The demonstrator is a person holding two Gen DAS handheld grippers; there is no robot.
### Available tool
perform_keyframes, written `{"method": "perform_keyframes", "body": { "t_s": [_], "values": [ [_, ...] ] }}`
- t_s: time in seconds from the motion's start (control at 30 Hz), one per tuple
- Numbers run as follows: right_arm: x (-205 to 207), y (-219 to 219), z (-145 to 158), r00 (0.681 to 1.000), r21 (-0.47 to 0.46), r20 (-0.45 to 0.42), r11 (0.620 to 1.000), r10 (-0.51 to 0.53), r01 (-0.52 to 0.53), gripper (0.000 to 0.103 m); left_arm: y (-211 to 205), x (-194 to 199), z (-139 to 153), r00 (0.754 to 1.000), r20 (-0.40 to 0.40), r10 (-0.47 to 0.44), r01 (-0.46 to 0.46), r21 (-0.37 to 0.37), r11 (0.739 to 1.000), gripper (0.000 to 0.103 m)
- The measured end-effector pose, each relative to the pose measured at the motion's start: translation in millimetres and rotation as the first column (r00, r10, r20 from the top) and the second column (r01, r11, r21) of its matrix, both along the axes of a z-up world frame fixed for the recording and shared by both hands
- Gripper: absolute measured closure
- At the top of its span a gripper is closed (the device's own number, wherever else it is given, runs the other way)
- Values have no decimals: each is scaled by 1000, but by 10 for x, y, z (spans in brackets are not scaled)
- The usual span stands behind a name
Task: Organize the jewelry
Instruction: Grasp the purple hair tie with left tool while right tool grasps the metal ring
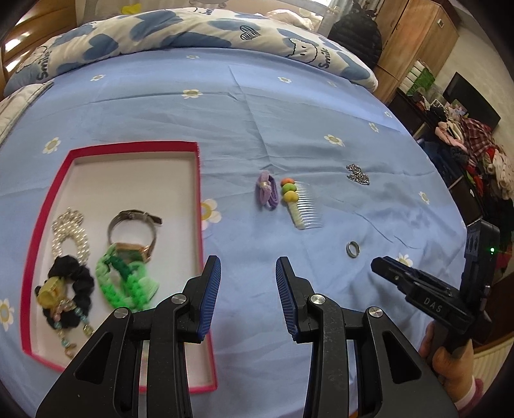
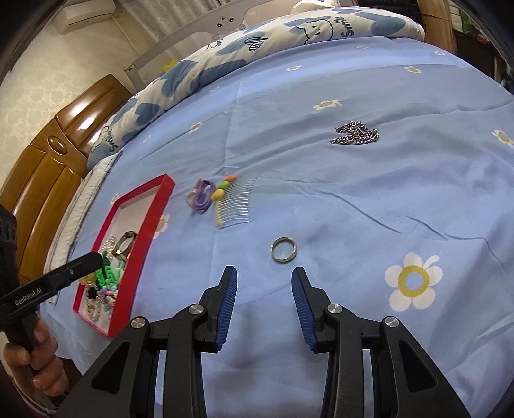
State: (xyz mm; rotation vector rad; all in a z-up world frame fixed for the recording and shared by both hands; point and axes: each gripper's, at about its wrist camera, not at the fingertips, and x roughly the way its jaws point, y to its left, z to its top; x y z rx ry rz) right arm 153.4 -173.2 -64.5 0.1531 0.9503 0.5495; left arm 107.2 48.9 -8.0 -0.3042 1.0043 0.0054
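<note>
A red-rimmed tray [image 1: 198, 180] [image 2: 141, 239] lies on the blue bed sheet, left. It holds a pearl bracelet [image 1: 71, 236], a watch [image 1: 135, 231], a green chain [image 1: 127, 283] and a black scrunchie [image 1: 69, 289]. On the sheet lie a purple hair tie [image 1: 267, 189] [image 2: 200, 194], a clear comb with coloured beads [image 1: 300, 204] [image 2: 233, 202], a silver ring [image 1: 352, 248] [image 2: 283, 250] and a metal chain [image 1: 357, 173] [image 2: 356, 132]. My left gripper [image 1: 248, 268] is open and empty by the tray's right rim. My right gripper [image 2: 264, 279] is open and empty just short of the ring.
A folded blue-and-white duvet [image 1: 192, 29] [image 2: 257, 41] lies along the far side of the bed. A wooden headboard [image 2: 48, 154] stands at the left. A pile of clothes [image 1: 475, 154] and a wardrobe [image 1: 414, 35] are off the bed's right side.
</note>
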Motion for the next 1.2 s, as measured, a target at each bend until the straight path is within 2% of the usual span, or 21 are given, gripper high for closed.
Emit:
{"method": "perform_keyframes", "body": {
  "t_s": [0.5, 0.73, 0.9, 0.93, 0.97, 1.03, 1.1, 1.2],
  "values": [
    [230, 147, -183, 999, -57, -17, 998, 34, -35, 65, -187, 678, -267, 999, -42, -29, 30, 19, 999, 69],
    [318, 181, -247, 999, -83, -20, 996, 36, -38, 69, -141, 1106, -453, 997, -72, -29, 29, 4, 1000, 69],
    [344, 220, -266, 999, -108, -3, 993, 46, -46, 70, -178, 1319, -611, 993, -109, -43, 45, 24, 999, 70],
    [337, 235, -268, 999, -120, 4, 992, 51, -50, 70, -186, 1341, -648, 992, -118, -45, 48, 24, 999, 72],
    [328, 241, -269, 998, -127, 10, 991, 55, -53, 70, -189, 1353, -675, 991, -122, -48, 51, 23, 998, 81],
    [314, 235, -272, 998, -136, 18, 989, 56, -53, 72, -193, 1360, -730, 989, -134, -58, 60, 7, 998, 92],
    [300, 229, -270, 998, -161, 33, 986, 50, -44, 79, -192, 1340, -732, 990, -129, -57, 59, 10, 998, 92],
    [278, 187, -246, 998, -149, 33, 988, 47, -42, 80, -189, 1255, -687, 991, -119, -65, 66, 0, 998, 92]
  ]
}}
